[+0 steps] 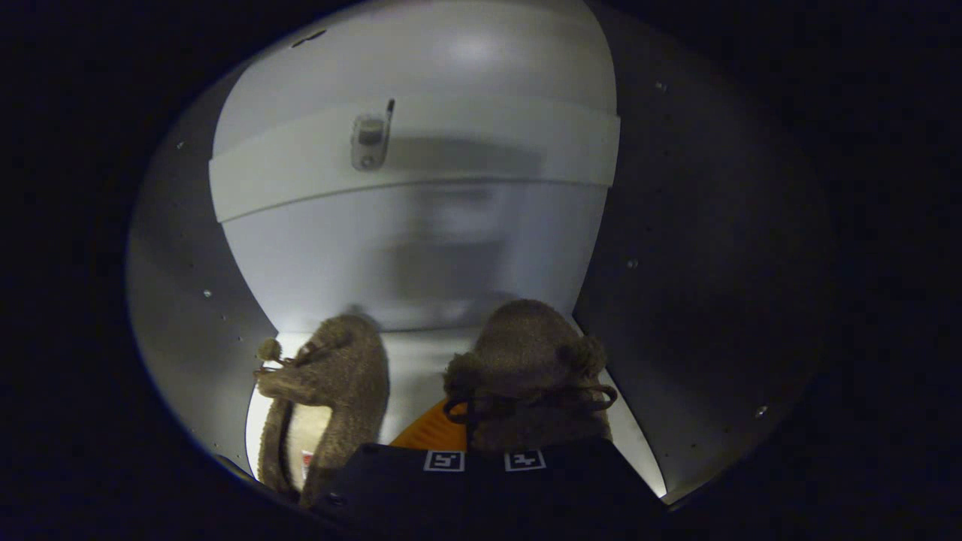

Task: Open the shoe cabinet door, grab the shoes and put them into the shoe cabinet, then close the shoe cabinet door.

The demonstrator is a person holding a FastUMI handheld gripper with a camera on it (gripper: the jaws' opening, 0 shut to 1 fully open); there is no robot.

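I am looking into the shoe cabinet, at its white back wall [421, 255] and pale floor [417, 368]. Two brown fuzzy shoes with pompom laces are inside. The left shoe [338, 376] rests on the floor beside the left wall, with its opening showing. The right shoe [526, 368] is directly ahead of my fingers, toe pointing at the back wall and heel hidden behind them. My gripper [483, 460] has its fingers drawn close together on that shoe's heel end.
A white shelf [413, 161] crosses the cabinet above the shoes, with a small metal fitting [370, 141] on it. Grey side walls [714, 263] close in on the left and right. A narrow strip of floor lies between the two shoes.
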